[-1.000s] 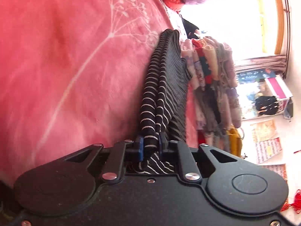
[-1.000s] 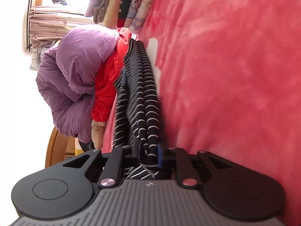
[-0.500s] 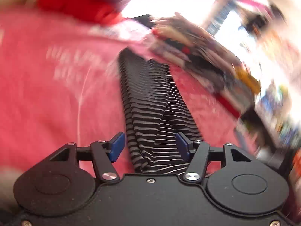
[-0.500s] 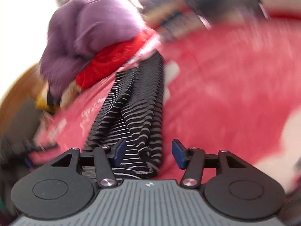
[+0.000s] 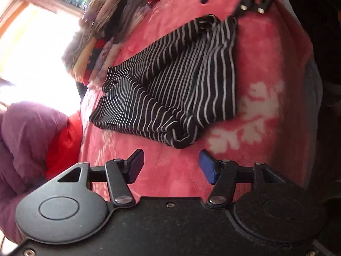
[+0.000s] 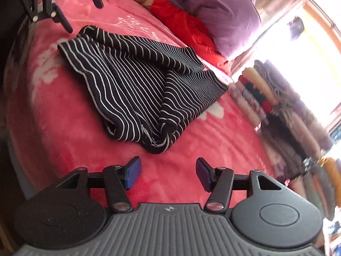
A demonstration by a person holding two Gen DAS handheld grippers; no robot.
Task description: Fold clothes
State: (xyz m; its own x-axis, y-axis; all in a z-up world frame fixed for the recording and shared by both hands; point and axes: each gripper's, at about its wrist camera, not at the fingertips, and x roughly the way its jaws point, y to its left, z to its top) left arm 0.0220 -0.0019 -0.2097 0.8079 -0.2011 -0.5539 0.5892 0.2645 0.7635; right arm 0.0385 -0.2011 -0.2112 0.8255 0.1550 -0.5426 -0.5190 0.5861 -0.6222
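Keeping both tools, left tool (image 5: 170, 166) and right tool (image 6: 168, 171), open and empty, we should square the striped garment (image 5: 170, 89) on the bed (image 5: 266, 68) before regripping.

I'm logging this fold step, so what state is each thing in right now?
Black garment with thin white stripes: folded roughly, rumpled, lying free on the pink blanket.
Left tool: open, empty, short of the garment.
Right tool: open, empty, short of the garment.
Pink fleece blanket: spread flat.
Purple quilt: bunched up.
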